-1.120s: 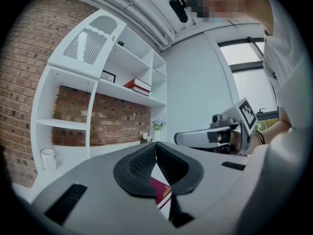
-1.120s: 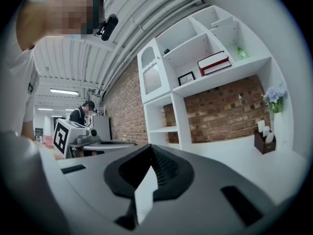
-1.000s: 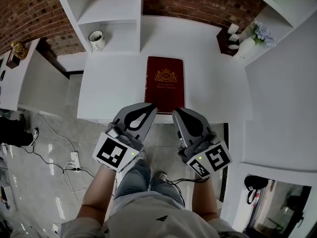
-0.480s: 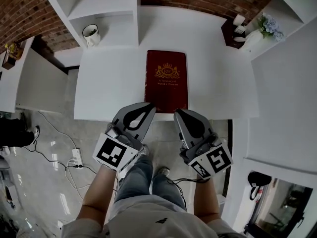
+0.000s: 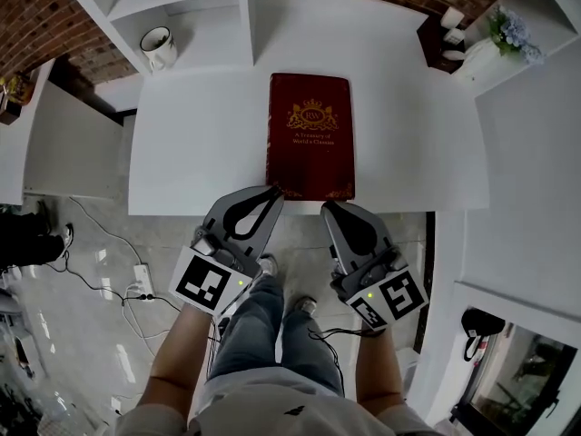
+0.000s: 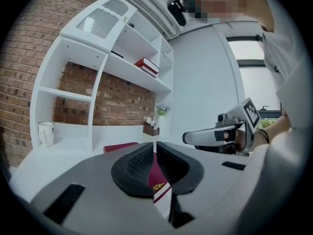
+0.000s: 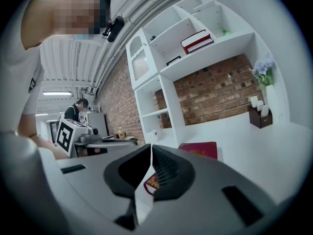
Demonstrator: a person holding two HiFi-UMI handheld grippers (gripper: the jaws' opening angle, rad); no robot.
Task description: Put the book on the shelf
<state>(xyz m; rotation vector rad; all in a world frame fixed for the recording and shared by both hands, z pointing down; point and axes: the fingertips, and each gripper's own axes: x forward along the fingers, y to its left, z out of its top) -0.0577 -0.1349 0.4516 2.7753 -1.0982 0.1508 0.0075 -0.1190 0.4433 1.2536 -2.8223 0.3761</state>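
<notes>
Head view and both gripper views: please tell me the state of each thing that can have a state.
book: closed, lying flat on the table, front cover up.
left gripper: shut, holding nothing, at the book's near edge.
right gripper: shut, holding nothing, at the book's near edge.
mug: upright, in a compartment of the shelf.
vase: upright, with flowers in it.

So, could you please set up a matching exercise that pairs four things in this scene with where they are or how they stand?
Things:
1. dark red hardcover book
2. white ceramic mug
3. pale blue flowers
4. left gripper

Descriptions:
A. far right, in a white vase
B. jaws shut, empty
C. flat on the white table
D. in a shelf compartment, far left

Pairs: 1-C, 2-D, 3-A, 4-B
</notes>
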